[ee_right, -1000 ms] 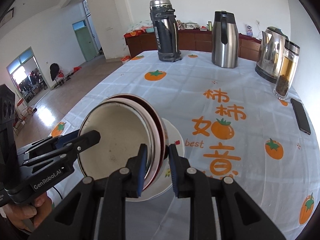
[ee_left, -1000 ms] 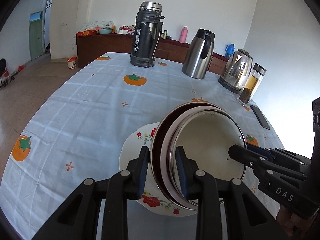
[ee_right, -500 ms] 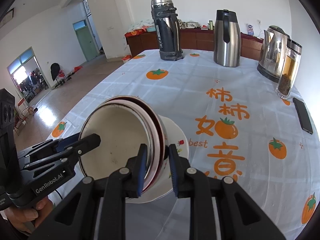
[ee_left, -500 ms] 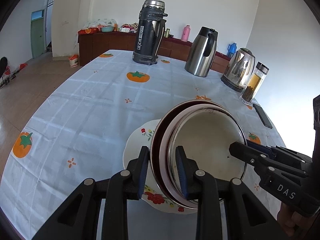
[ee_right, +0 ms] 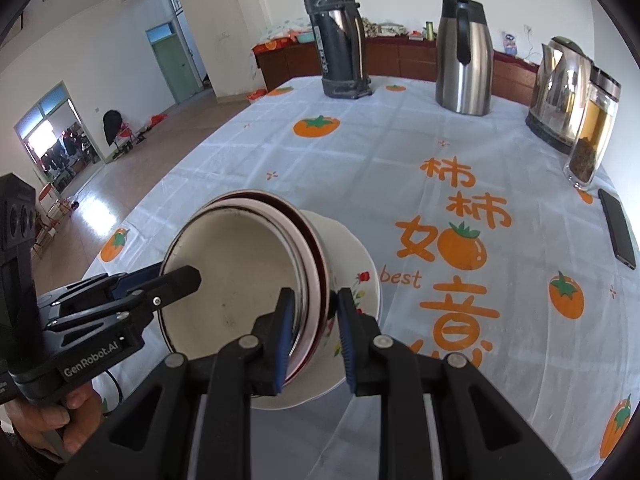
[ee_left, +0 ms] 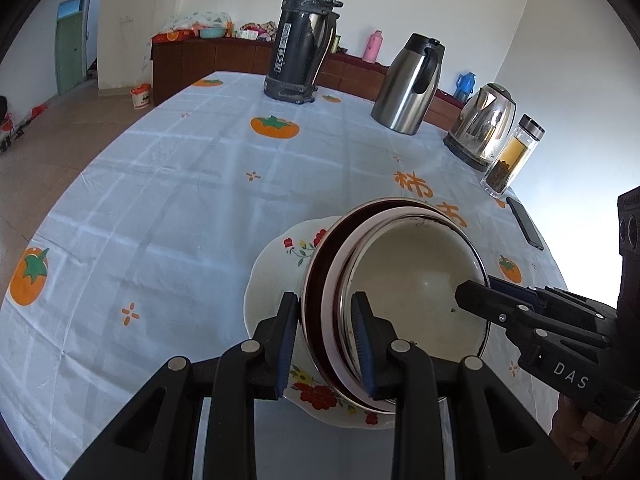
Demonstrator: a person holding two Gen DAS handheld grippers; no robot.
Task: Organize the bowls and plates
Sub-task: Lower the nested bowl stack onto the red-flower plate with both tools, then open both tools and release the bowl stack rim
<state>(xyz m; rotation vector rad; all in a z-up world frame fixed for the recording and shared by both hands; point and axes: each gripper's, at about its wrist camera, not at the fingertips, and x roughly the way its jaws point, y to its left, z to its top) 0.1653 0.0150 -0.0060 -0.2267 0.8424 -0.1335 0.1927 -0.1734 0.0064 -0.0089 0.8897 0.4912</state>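
Left tongs (ee_left: 329, 334) clenched on near rim of stacked bowls (ee_left: 416, 280), right tongs (ee_right: 312, 330) clenched on opposite rim. Stack tilted, sits on flowered plate (ee_left: 276, 264) on desk (ee_left: 180, 184). Innermost bowl cream, dark-rimmed. Flask (ee_left: 302, 36), jug (ee_left: 410, 84), kettle (ee_left: 482, 126) at far edge, well apart from stack.

Glossy glazed plate (ee_left: 276, 264) under shiny enamel-looking bowls (ee_left: 416, 280); printed cloth over the tabletop (ee_left: 160, 200); polished metal kettle (ee_left: 482, 128); matt black plastic hand-held gripper (ee_left: 326, 336).
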